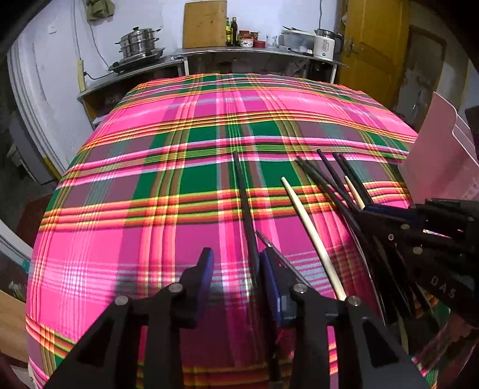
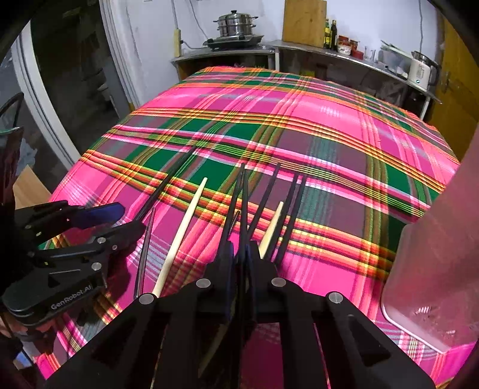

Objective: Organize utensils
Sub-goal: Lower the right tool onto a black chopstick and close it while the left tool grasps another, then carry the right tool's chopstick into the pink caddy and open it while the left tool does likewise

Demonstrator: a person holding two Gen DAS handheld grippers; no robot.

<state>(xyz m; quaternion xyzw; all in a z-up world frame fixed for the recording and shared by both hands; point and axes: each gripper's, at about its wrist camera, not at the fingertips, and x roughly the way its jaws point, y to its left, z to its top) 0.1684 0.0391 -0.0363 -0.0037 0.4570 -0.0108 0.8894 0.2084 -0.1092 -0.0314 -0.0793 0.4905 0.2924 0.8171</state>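
Chopsticks (image 2: 263, 191) lie fanned on a bench (image 1: 149, 179) draped in a pink, green and yellow plaid cloth: several black ones and two pale wooden ones (image 2: 182, 230), tips pointing toward twelve o'clock in both wrist views. At three o'clock in the right wrist view stands a translucent pink plastic container (image 2: 428, 284), just beside the fan. Beyond the bench, along the far white wall, runs a steel counter (image 1: 254, 54) carrying a stacked steel steamer pot (image 1: 139, 42), a wooden board (image 1: 205, 24) leaning upright, bottles and jars, and a white kettle (image 1: 324, 45); a yellow door (image 1: 374, 42) fills the one o'clock corner.

The left tongs (image 1: 236, 269) stand partly open, a gap between the blue pads; one black chopstick (image 1: 244, 194) runs against the inner face of the right-hand pad, and whether it is truly pinched I cannot tell (the other pad stands clear of it). The right tongs (image 2: 239, 254) are nearly closed, pads pressed on a black chopstick in the middle of the fan.
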